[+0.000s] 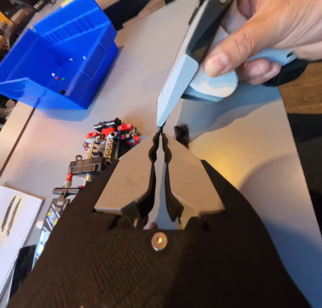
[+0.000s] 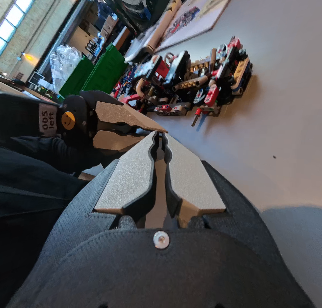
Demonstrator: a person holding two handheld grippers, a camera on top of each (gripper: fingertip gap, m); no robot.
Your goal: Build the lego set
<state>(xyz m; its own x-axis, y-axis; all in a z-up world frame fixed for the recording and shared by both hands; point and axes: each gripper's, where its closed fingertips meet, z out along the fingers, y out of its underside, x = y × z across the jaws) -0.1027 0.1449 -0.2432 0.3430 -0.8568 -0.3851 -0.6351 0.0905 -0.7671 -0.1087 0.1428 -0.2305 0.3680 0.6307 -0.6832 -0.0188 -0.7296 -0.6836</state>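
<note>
Pale counter (image 1: 132, 83) with blue bin (image 1: 57, 55) behind. Half-built lego model (image 1: 104, 143) lying on it, many parts joined, body unfinished. Left hand-held gripper (image 1: 160, 134) and right hand-held gripper (image 2: 160, 134) meeting tip to tip, both pinching one small dark piece (image 1: 160, 129), not yet fitted to model.

Left wrist view is taken close over the desk (image 1: 139, 83), aimed steeply down along its jaws; right wrist view is set low, tilted, grazing across the desk. The lego build (image 1: 104, 146) and both jaw tips are shared
</note>
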